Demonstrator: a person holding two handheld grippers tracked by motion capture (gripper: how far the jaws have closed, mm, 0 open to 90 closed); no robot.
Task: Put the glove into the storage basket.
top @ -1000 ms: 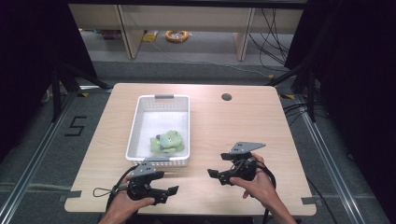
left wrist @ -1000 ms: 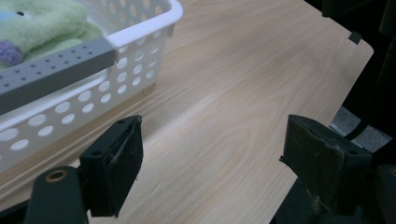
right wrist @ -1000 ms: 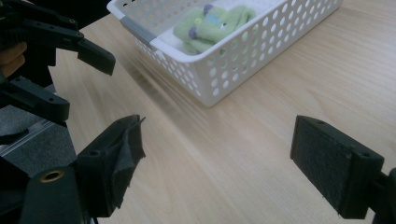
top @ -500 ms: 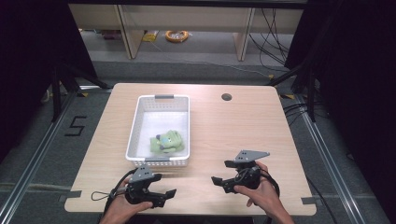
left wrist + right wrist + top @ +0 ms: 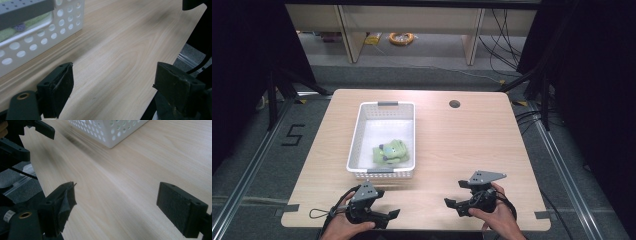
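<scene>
Tabletop (image 5: 472, 150), pale wood grain, bare over most of its right half; a small round cable hole (image 5: 454, 104) near its far edge; dark floor around it, a shelf unit (image 5: 412, 25) beyond with a coil of yellow cable (image 5: 401, 38) on the floor under it.

White perforated basket (image 5: 357, 137) stands left of centre on the tabletop, long side running away from the person, grey handles at the near and far ends; inside, toward the near end, lies a green soft toy (image 5: 390, 152), apart from both grippers; in the left gripper view the basket wall (image 5: 37, 37) rises at upper left with green showing through the holes; in the right gripper view a basket corner (image 5: 112, 130) sits at the top.

Left gripper (image 5: 392, 214) at the near edge, just in front of the basket's near wall, held in a hand (image 5: 343, 227); its jaws have just been opening and stand wide apart with nothing between them but bare wood (image 5: 112, 75).

Right gripper (image 5: 453, 199) at the near right, held in a hand (image 5: 497, 220), well apart from the basket; jaws spread wide, empty, wood grain between them (image 5: 117, 202); the left gripper shows dark at the upper left of that view (image 5: 22, 137).

Nothing stands between either gripper and the basket except its near wall.
</scene>
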